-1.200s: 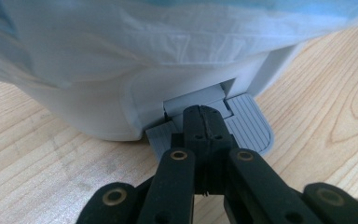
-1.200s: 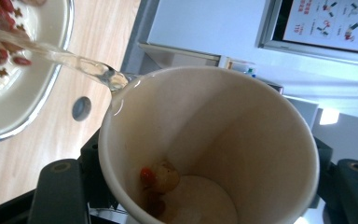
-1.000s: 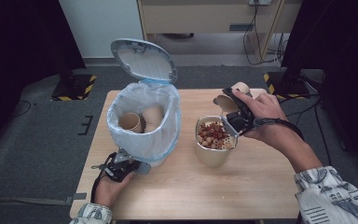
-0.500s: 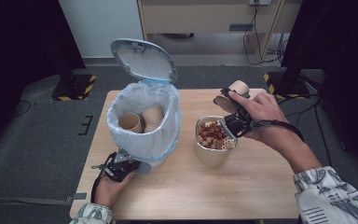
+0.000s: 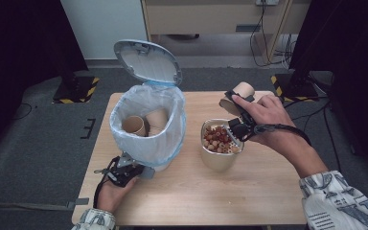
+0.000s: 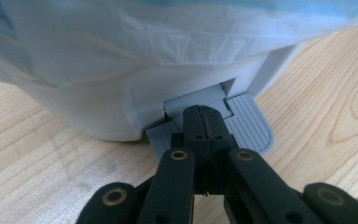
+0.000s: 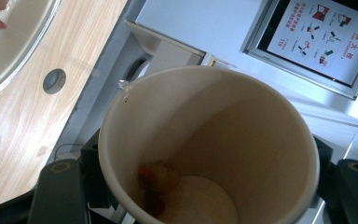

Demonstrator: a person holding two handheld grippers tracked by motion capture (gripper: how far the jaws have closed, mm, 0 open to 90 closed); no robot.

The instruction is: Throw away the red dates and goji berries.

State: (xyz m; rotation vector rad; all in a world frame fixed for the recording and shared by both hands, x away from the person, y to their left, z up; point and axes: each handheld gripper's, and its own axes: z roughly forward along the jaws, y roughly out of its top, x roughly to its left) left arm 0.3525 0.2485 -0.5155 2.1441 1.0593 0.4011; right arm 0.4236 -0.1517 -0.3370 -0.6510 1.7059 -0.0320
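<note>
Left tool (image 6: 204,122), jaws clenched w/ nothing between, presses the grey ribbed pedal (image 6: 249,128) of the white lined pedal bin (image 5: 146,124), prob. to keep its lid (image 5: 147,61) up. Right tool (image 5: 237,125) grips a brown paper cup (image 7: 205,144), tilted beside the cream bowl of red-and-tan bits (image 5: 216,143); scraps cling inside the cup. The bowl sits between the cup & the bin on the wooden table (image 5: 191,191); two cups already lie in the bin.

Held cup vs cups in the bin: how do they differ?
The held cup is clamped in the right gripper, tipped over the bowl; the bin cups lie loose in the bin. The held cup has scraps stuck inside; the bin cups look empty. Both are tan paper cups.
</note>
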